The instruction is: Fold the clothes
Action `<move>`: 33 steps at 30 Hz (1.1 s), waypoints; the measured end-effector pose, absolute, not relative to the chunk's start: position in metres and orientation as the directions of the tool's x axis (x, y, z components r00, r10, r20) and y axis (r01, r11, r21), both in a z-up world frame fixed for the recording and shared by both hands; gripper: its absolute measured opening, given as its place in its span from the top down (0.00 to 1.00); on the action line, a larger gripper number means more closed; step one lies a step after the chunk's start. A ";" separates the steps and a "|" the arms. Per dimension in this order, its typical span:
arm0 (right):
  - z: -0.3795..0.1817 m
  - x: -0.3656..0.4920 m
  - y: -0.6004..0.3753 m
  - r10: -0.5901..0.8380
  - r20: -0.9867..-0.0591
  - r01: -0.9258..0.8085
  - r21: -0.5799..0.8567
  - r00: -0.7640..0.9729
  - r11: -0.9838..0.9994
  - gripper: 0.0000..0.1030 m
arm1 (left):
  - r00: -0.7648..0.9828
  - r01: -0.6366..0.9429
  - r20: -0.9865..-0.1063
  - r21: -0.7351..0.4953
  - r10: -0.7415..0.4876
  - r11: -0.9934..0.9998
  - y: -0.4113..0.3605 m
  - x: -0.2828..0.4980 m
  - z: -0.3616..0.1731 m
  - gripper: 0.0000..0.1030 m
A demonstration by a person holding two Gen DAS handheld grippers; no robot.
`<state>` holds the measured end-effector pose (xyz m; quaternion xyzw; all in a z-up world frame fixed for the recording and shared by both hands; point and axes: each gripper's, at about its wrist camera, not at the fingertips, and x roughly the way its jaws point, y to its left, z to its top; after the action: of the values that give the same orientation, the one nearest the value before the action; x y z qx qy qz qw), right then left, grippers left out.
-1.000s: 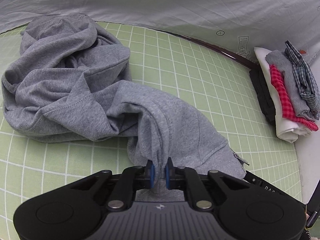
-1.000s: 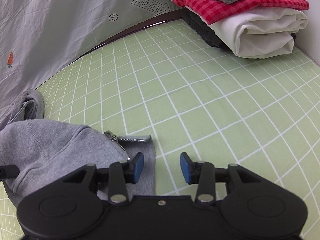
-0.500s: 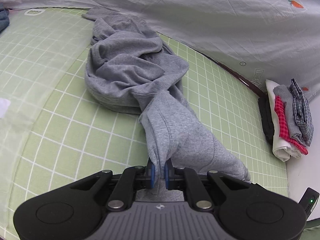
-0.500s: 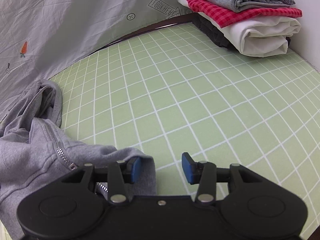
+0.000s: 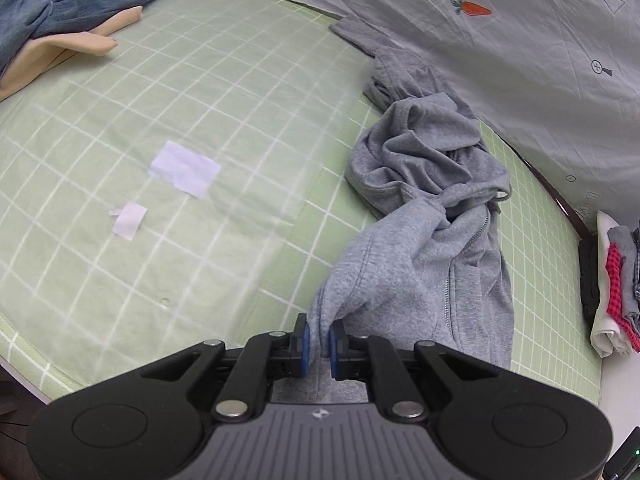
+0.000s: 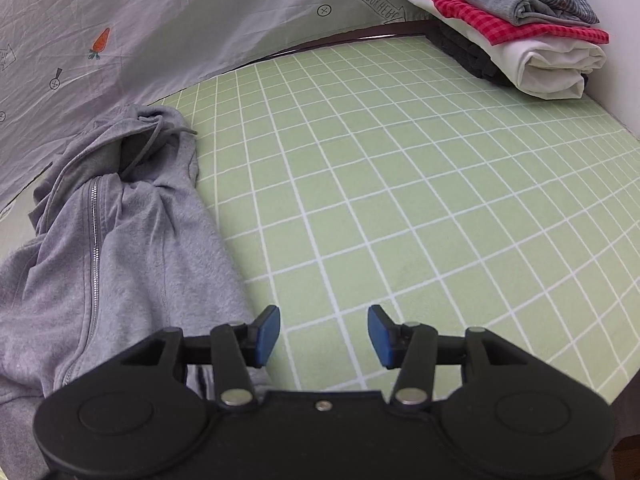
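A grey zip hoodie (image 5: 424, 248) lies crumpled on the green grid mat (image 5: 224, 80), stretched from the far grey sheet toward me. My left gripper (image 5: 319, 342) is shut on a pinch of the hoodie's near edge and holds it raised. In the right wrist view the hoodie (image 6: 120, 248) lies at the left with its zipper showing. My right gripper (image 6: 323, 334) is open and empty, just right of the hoodie's edge, over the mat (image 6: 420, 200).
A stack of folded clothes (image 6: 516, 32) sits at the mat's far right corner; it also shows in the left wrist view (image 5: 612, 292). Blue and beige clothes (image 5: 60, 20) lie at the far left. Two white paper pieces (image 5: 184, 168) lie on the mat. A grey printed sheet (image 6: 140, 20) borders the back.
My left gripper has pulled the hoodie's edge back and up, stretching the garment out. The right gripper has drawn back and stayed open beside the hoodie.
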<state>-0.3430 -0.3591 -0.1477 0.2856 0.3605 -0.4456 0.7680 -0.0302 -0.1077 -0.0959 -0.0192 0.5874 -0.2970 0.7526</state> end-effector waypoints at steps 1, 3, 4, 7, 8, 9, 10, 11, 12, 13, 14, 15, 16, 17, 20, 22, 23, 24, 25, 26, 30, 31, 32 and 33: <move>-0.149 -0.341 -0.352 -0.478 -0.810 0.891 0.113 0.339 0.440 0.51 | 0.133 0.421 -0.877 -0.372 -0.461 0.828 -0.102 -0.026 -0.099 0.90; -0.150 -0.337 -0.343 -0.476 -0.814 0.893 0.108 0.332 0.438 0.51 | 0.119 0.416 -0.884 -0.370 -0.453 0.831 -0.096 -0.019 -0.103 0.89; -0.151 -0.336 -0.340 -0.476 -0.815 0.894 0.106 0.329 0.436 0.51 | 0.108 0.421 -0.884 -0.374 -0.455 0.827 -0.094 -0.017 -0.105 0.89; -0.147 -0.332 -0.334 -0.490 -0.806 0.896 0.106 0.331 0.431 0.51 | 0.101 0.460 -0.880 -0.372 -0.463 0.807 -0.095 -0.016 -0.103 0.83; -0.146 -0.330 -0.333 -0.495 -0.802 0.896 0.107 0.334 0.431 0.49 | 0.105 0.471 -0.878 -0.370 -0.467 0.801 -0.096 -0.015 -0.102 0.81; -0.145 -0.328 -0.331 -0.497 -0.799 0.895 0.109 0.338 0.433 0.45 | 0.113 0.476 -0.873 -0.371 -0.474 0.797 -0.096 -0.014 -0.100 0.79; -0.144 -0.325 -0.331 -0.497 -0.797 0.892 0.111 0.343 0.438 0.43 | 0.120 0.479 -0.866 -0.377 -0.485 0.792 -0.095 -0.013 -0.098 0.78; -0.144 -0.323 -0.331 -0.496 -0.796 0.890 0.112 0.347 0.443 0.41 | 0.127 0.479 -0.858 -0.386 -0.498 0.788 -0.094 -0.011 -0.095 0.76; -0.143 -0.320 -0.331 -0.496 -0.795 0.887 0.111 0.350 0.448 0.41 | 0.138 0.475 -0.847 -0.397 -0.513 0.785 -0.093 -0.009 -0.092 0.73; -0.143 -0.317 -0.331 -0.494 -0.794 0.884 0.111 0.354 0.454 0.41 | 0.153 0.473 -0.838 -0.404 -0.524 0.783 -0.092 -0.007 -0.089 0.71; -0.142 -0.314 -0.332 -0.493 -0.793 0.881 0.111 0.358 0.461 0.41 | 0.166 0.472 -0.830 -0.408 -0.533 0.782 -0.092 -0.005 -0.086 0.70; -0.142 -0.311 -0.333 -0.491 -0.792 0.877 0.112 0.363 0.468 0.41 | 0.175 0.471 -0.823 -0.412 -0.541 0.780 -0.093 -0.003 -0.084 0.69; -0.142 -0.308 -0.335 -0.487 -0.792 0.872 0.112 0.368 0.476 0.41 | 0.182 0.471 -0.817 -0.416 -0.547 0.778 -0.094 -0.002 -0.082 0.69; -0.142 -0.305 -0.336 -0.483 -0.792 0.868 0.112 0.372 0.484 0.41 | 0.184 0.473 -0.814 -0.418 -0.551 0.776 -0.095 -0.001 -0.081 0.66; -0.144 -0.295 -0.344 -0.460 -0.797 0.851 0.124 0.392 0.510 0.41 | 0.176 0.497 -0.812 -0.416 -0.557 0.762 -0.107 0.000 -0.084 0.57; -0.147 -0.288 -0.350 -0.439 -0.801 0.837 0.135 0.407 0.531 0.41 | 0.175 0.519 -0.811 -0.405 -0.558 0.753 -0.118 0.000 -0.090 0.54; -0.148 -0.284 -0.353 -0.428 -0.803 0.829 0.140 0.416 0.542 0.41 | 0.174 0.529 -0.817 -0.393 -0.550 0.752 -0.124 0.000 -0.093 0.54; -0.150 -0.279 -0.356 -0.416 -0.804 0.820 0.146 0.424 0.554 0.41 | 0.175 0.540 -0.820 -0.383 -0.545 0.749 -0.130 0.001 -0.096 0.54; -0.151 -0.275 -0.358 -0.405 -0.806 0.811 0.150 0.431 0.566 0.41 | 0.176 0.555 -0.821 -0.373 -0.543 0.744 -0.136 0.001 -0.098 0.53; -0.153 -0.271 -0.360 -0.396 -0.808 0.803 0.151 0.437 0.577 0.41 | 0.176 0.568 -0.822 -0.364 -0.541 0.738 -0.143 0.001 -0.100 0.50; -0.157 -0.258 -0.369 -0.370 -0.807 0.769 0.154 0.460 0.620 0.41 | 0.162 0.608 -0.833 -0.338 -0.528 0.719 -0.166 0.004 -0.110 0.42; -0.157 -0.255 -0.372 -0.362 -0.805 0.760 0.159 0.469 0.630 0.41 | 0.155 0.613 -0.837 -0.335 -0.525 0.716 -0.170 0.005 -0.113 0.42; -0.157 -0.252 -0.375 -0.355 -0.803 0.751 0.166 0.479 0.639 0.41 | 0.147 0.616 -0.840 -0.335 -0.522 0.713 -0.174 0.006 -0.115 0.42; -0.157 -0.249 -0.378 -0.346 -0.800 0.741 0.174 0.491 0.648 0.41 | 0.140 0.613 -0.842 -0.339 -0.521 0.714 -0.177 0.008 -0.119 0.42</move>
<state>-0.2489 -0.3780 -0.1569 0.2589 0.3819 -0.3299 0.8236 0.0081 -0.1770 -0.1185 0.0431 0.5371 -0.3760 0.7539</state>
